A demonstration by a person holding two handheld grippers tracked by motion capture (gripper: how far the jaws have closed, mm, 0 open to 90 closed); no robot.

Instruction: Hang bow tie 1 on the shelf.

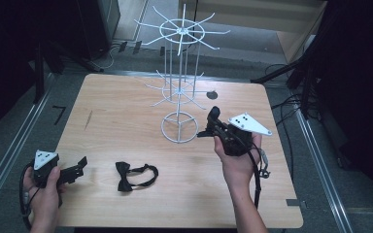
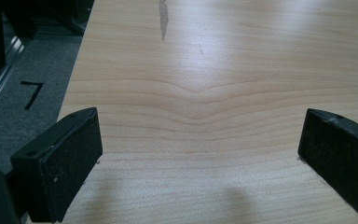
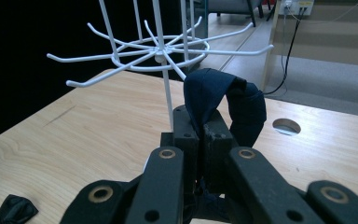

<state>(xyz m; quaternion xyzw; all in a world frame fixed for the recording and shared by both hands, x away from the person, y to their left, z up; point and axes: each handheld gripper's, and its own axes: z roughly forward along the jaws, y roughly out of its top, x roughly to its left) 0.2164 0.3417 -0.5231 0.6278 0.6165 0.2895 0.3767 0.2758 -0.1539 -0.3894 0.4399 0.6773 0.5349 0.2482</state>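
1. Your right gripper [image 3: 200, 135] pinches a dark blue bow tie [image 3: 223, 100] just beside the white wire rack [image 3: 161, 51].
2. Your left gripper [image 2: 200, 154] rests spread wide over bare table [image 2: 205, 70], away from the black bow tie [image 1: 135, 175].

A black bow tie [image 1: 135, 175] lies lower centre on the wooden counter [image 1: 126, 116]; a round hole [image 1: 212, 94] sits upper centre.

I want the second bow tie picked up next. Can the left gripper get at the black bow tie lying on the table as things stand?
Probably yes. The left gripper has its jaws open, and bare table lies between it and the black bow tie.
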